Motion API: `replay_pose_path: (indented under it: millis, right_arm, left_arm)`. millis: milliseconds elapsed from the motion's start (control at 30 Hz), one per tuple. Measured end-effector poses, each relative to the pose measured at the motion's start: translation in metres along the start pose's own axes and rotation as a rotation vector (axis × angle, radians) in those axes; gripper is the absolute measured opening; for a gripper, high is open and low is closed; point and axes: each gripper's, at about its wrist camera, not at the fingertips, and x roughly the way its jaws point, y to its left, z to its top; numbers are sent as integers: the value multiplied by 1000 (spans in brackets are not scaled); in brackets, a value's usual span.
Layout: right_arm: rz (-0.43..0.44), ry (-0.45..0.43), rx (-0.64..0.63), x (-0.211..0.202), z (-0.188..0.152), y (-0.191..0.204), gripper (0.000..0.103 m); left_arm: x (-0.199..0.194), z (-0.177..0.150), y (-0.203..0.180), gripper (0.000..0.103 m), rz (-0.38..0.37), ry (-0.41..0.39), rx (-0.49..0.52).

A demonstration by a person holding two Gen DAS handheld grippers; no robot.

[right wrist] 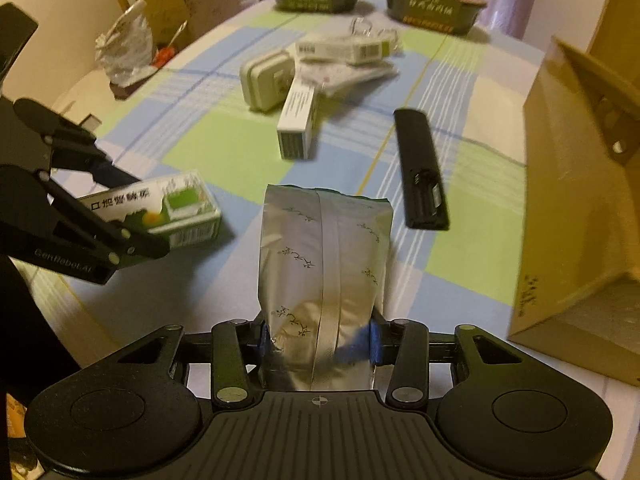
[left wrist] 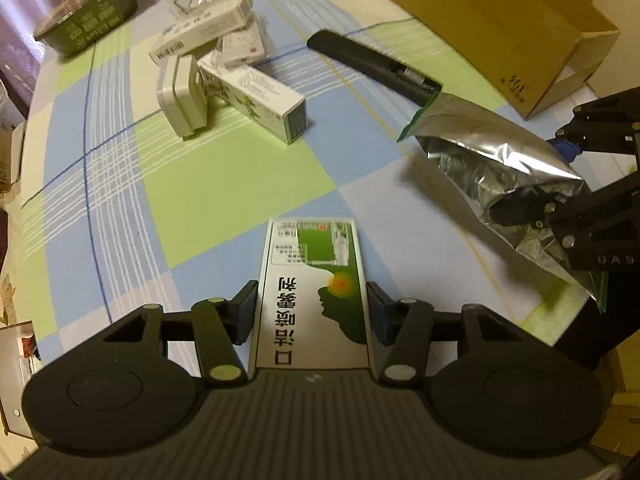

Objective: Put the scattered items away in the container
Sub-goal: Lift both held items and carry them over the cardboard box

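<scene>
Left gripper clamped on green medicine box, right gripper on silver foil pouch, both above worktop. Cardboard box waiting; remote, charger, cartons left.

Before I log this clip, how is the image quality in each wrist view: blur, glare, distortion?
Left wrist view: the held green-and-white box is sharp; the foil pouch throws bright glare; the tablecloth lines bow from the fisheye. Right wrist view: softer overall, the cardboard box edge and the black remote look smeared; warm, dim lighting in both.
</scene>
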Motion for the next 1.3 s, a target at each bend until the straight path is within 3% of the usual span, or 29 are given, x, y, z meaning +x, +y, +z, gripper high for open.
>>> replay_pose_path:
  millis: [667,1000,1300]
  right_arm:
    - [-94,-150,122,-102,-32,-26,46]
    - [-184,-275,192,-154,-16,-80,46]
    - [-264,-313,271,-172,-4,-150,46]
  left_arm:
    - [-73,6,-52,51,8,-103,67]
    - [-95,73,-92,51,-48,-212,105]
    - [-94,148,-153,51,-119,-322,70]
